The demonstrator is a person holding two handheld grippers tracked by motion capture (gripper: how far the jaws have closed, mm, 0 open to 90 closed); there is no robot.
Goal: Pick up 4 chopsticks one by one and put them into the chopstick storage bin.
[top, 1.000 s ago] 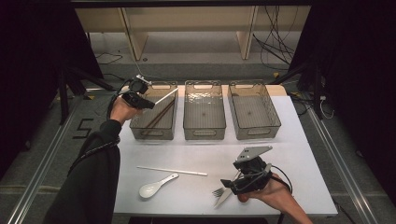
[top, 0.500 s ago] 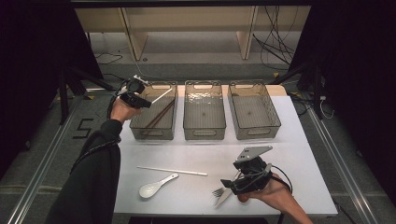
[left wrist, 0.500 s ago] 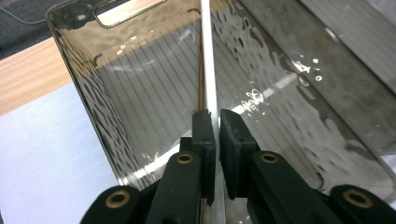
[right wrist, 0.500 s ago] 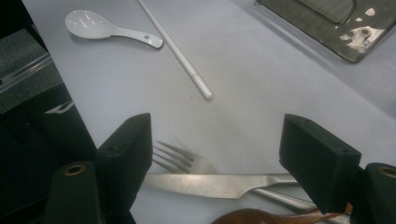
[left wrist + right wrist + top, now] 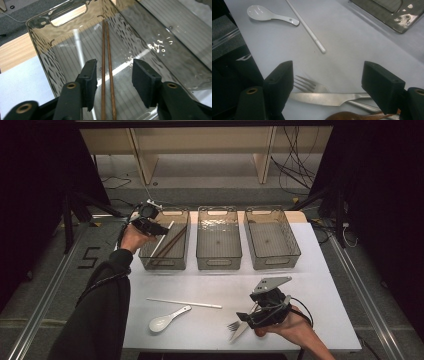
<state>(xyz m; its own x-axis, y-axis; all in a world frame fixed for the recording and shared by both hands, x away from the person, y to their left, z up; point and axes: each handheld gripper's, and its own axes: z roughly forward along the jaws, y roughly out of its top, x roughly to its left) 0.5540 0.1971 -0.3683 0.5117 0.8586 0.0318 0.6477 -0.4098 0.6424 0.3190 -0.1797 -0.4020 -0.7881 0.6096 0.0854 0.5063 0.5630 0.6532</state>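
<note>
Three clear plastic bins stand in a row across the far part of my table. The left bin holds two brown chopsticks lying side by side along its floor, plus one white chopstick leaning with its top end over the near-left rim. The middle bin and the right bin show nothing inside but their ribbed floors.

My left gripper hangs over the left bin's rim. Its jaws have just been opening and now stand apart with nothing pinched; in the left gripper view the two brown chopsticks run along the bin floor below the gap, and the white chopstick shows blurred just beside my left jaw.

My right gripper sits low at the table's near edge, jaws wide apart and gripping nothing. Between them on the table lie one fork and one knife, the knife across the fork. A brown rounded thing shows at the bottom edge; I cannot tell what it is.

Loose on the table to the left: one more white chopstick and one white spoon, near each other but apart.
</note>
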